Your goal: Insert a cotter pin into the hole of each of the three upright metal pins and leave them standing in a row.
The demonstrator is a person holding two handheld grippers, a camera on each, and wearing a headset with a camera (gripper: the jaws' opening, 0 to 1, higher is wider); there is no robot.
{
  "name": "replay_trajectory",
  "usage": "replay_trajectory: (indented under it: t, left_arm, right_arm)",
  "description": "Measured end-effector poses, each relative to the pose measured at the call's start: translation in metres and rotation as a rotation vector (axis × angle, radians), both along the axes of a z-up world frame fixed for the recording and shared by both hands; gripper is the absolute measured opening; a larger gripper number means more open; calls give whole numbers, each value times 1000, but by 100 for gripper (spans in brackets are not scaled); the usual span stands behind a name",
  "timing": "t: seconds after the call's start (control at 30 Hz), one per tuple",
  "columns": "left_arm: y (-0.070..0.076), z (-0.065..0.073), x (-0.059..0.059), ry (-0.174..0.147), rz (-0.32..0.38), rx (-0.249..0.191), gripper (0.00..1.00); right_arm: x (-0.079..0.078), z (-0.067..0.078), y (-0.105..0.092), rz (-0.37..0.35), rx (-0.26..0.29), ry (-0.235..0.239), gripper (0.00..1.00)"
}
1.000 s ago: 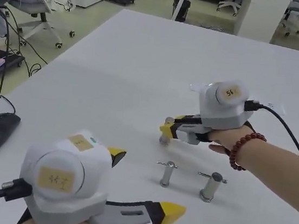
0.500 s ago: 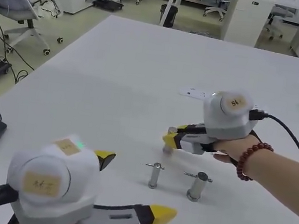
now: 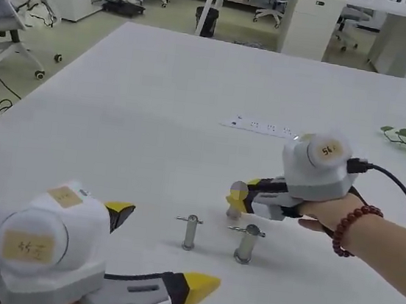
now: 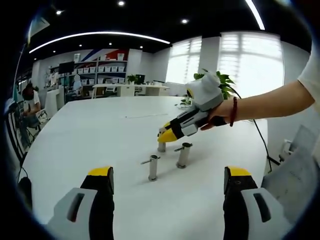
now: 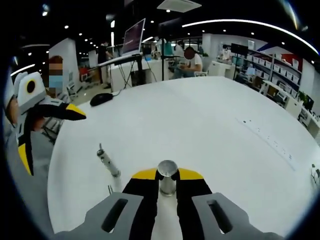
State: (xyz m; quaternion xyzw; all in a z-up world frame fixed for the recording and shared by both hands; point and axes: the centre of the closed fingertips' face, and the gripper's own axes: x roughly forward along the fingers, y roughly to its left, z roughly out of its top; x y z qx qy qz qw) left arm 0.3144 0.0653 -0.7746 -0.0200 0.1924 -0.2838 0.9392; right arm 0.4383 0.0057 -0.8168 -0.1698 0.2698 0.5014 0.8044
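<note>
Open office room; 1 large white desk (image 3: 157, 102) carries all items.

1. Left gripper (image 3: 165, 247): near edge of desk, left side. Jaws spread wide, nothing between them; hovering, same as 1 second ago.
2. Right gripper (image 3: 237, 195): right of centre, reaching in from the right edge. Jaws closed snugly on the third metal pin; the clamp has stayed on through the last second.
3. Power strip (image 3: 262, 126): flat, towards the middle of the desk, well apart from the work.
4. Third metal pin (image 5: 167, 185): upright between the right gripper's jaws, foot at or just above the desk. Whether it carries a cotter pin cannot be told.
5. 2 fitted metal pins, left (image 3: 190, 233) and right (image 3: 247, 245): upright, side by side, nearer the near edge than the held pin.
6. 2 cotter pins (image 3: 189, 219) (image 3: 247, 231): 1 through the head of each fitted pin, lying crosswise.

Change: the held pin sat beyond the left fitted pin 1 second ago; now it stands behind the gap between the 2. The headset also moved, so part of this may be viewpoint. Judgement: 2 of 3 done; the third is being lined up.
</note>
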Motion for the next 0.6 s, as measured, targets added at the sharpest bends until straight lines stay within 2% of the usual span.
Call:
replay_trajectory:
  t: [0.6]
  left_arm:
    - [-5, 4, -6, -8, -15, 14, 92]
  right_arm:
    - [-19, 4, -45, -42, -19, -16, 13]
